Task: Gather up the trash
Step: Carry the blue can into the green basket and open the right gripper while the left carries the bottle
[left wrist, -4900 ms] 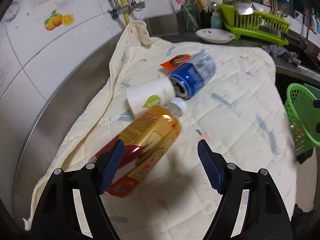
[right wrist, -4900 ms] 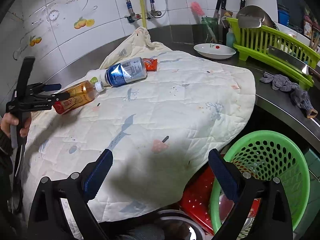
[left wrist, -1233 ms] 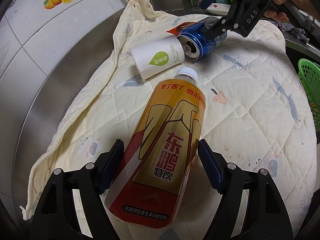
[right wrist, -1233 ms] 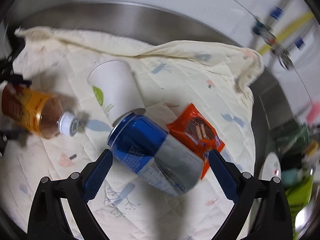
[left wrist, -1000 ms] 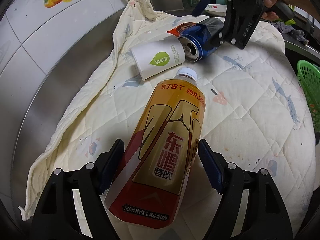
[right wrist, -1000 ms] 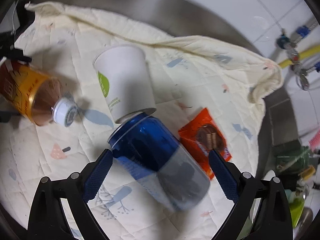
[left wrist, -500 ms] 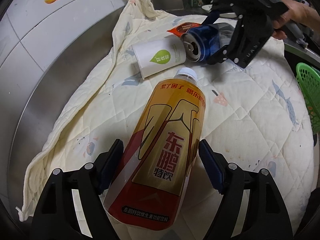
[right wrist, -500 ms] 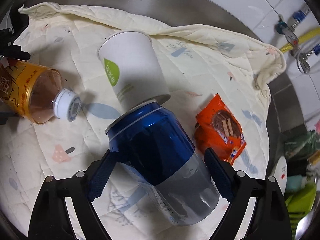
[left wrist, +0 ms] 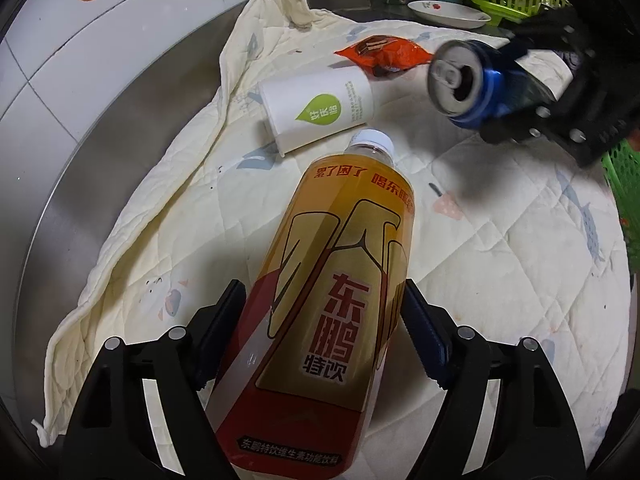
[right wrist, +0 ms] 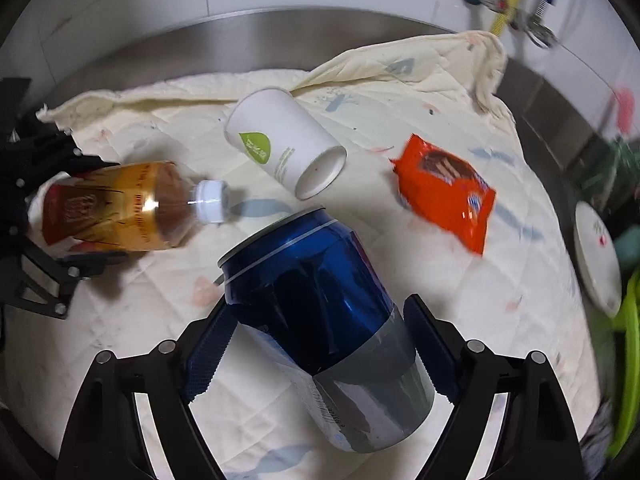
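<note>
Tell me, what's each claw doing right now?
Left gripper clamped on bottle. Right gripper closing on blue can, can lifted. Paper cup and orange wrapper lie on quilt; nothing blocking.

The bottle [left wrist: 328,312] label reads 东鹏特饮, with 累了困了 printed near its neck.

Blue-and-silver can [right wrist: 320,320], orange wrapper [right wrist: 444,196] (cream quilt [right wrist: 460,300] beneath).

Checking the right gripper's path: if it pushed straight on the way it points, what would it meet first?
Beyond the blue can between its closing jaws, probably the white paper cup lying just ahead, though depth is unclear.
</note>
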